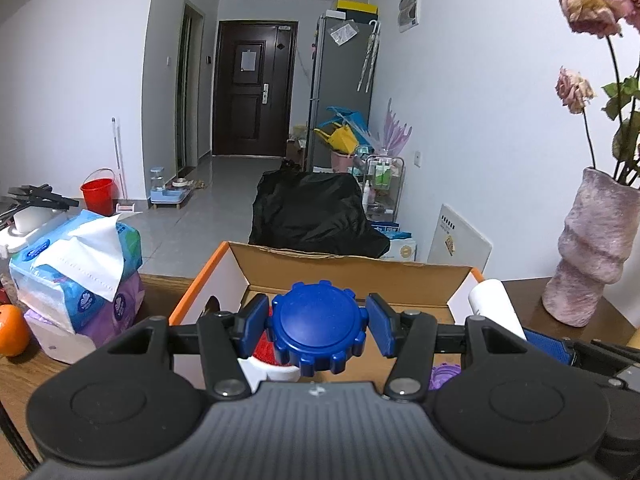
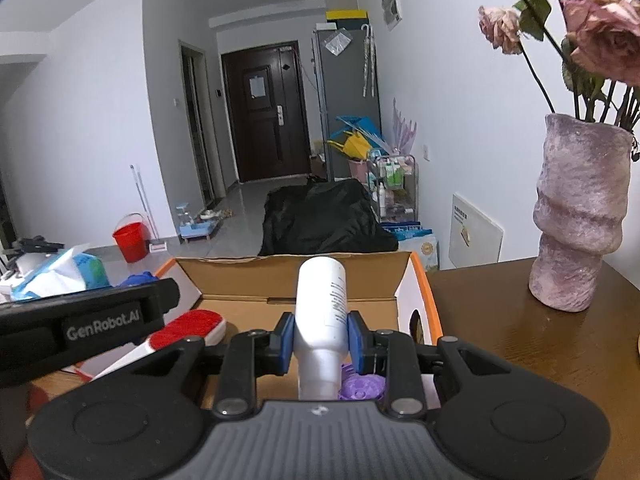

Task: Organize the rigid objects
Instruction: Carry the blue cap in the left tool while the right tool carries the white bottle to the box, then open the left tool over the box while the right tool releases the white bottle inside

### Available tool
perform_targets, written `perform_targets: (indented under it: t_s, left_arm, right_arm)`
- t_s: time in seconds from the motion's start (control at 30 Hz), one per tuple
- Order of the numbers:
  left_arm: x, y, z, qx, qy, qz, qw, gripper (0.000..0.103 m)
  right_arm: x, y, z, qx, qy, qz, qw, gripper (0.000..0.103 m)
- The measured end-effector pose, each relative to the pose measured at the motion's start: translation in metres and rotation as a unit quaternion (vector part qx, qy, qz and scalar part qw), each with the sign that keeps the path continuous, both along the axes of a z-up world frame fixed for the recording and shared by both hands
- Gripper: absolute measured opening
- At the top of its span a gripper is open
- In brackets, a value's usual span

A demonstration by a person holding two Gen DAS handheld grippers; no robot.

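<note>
Left tongs (image 1: 318, 326) clamp blue ridged cap (image 1: 319, 326); right tongs (image 2: 320, 342) pinch white bottle (image 2: 321, 312). Both above open cardboard box (image 2: 294, 276). Lower inside walls, avoid red brush (image 2: 188, 328), then release.

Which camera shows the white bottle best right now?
The right wrist view: the white bottle fills the centre, clamped between the right gripper pads above the cardboard box, label print visible. The left wrist view catches only its rounded end at the right, behind the left gripper's arm.
</note>
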State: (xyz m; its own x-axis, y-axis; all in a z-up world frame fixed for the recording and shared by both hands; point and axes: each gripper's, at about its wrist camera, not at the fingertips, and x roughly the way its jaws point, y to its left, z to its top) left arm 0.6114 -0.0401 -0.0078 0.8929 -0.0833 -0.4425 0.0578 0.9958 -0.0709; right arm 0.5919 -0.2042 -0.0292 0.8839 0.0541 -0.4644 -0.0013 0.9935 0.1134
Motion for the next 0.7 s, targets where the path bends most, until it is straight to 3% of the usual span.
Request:
perform_targets:
  t_s: [0.63,0.7]
  left_arm:
    - [0.018,-0.005,-0.016,0.017,0.017,0.015,0.9996,0.055]
    - [0.018,-0.003,-0.016,0.017,0.018,0.02,0.9995,0.059]
  right_arm:
    - [0.034,-0.001,-0.024,-0.006,0.034,-0.012,0.999,0.027]
    - [0.033,0.0,-0.024,-0.012,0.038,-0.014,0.999,0.028]
